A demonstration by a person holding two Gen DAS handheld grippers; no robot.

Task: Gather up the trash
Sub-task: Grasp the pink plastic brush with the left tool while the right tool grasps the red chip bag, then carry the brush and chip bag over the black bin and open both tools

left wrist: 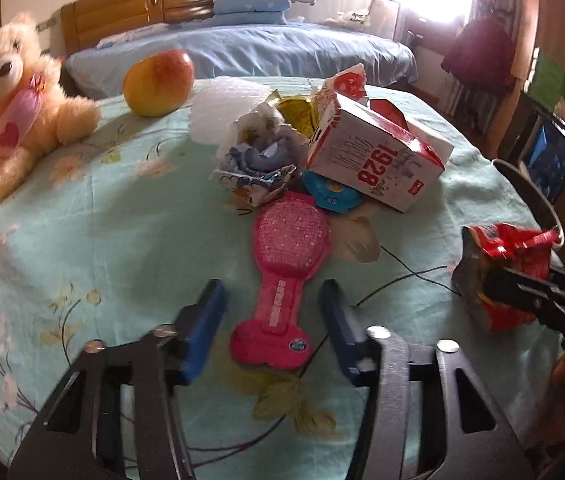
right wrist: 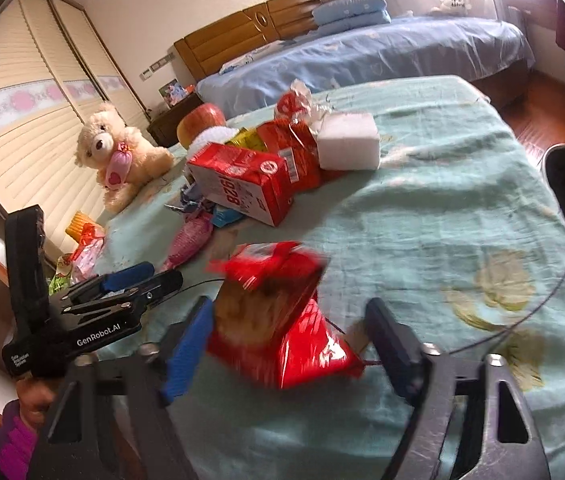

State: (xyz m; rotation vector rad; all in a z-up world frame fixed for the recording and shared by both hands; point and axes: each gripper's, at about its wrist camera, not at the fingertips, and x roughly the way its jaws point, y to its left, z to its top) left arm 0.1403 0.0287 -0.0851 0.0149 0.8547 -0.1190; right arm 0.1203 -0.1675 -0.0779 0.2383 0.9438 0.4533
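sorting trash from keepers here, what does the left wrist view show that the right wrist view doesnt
Only the left wrist view: the whole pink brush between the left gripper's open jaws. Only the right wrist view: a white foam block behind the pile, and wardrobe doors. Both: the teddy bear, apple, 1928 carton and the red snack bag between the right gripper's jaws.

A crumpled red foil snack bag (right wrist: pixel 282 320) stands open-topped on the green cloth; behind it a torn red-white carton (left wrist: pixel 378 160) lies tilted among wrappers (left wrist: pixel 258 160)

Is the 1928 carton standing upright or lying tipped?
Tipped: the carton lies on its side on the bedspread, its print sideways.
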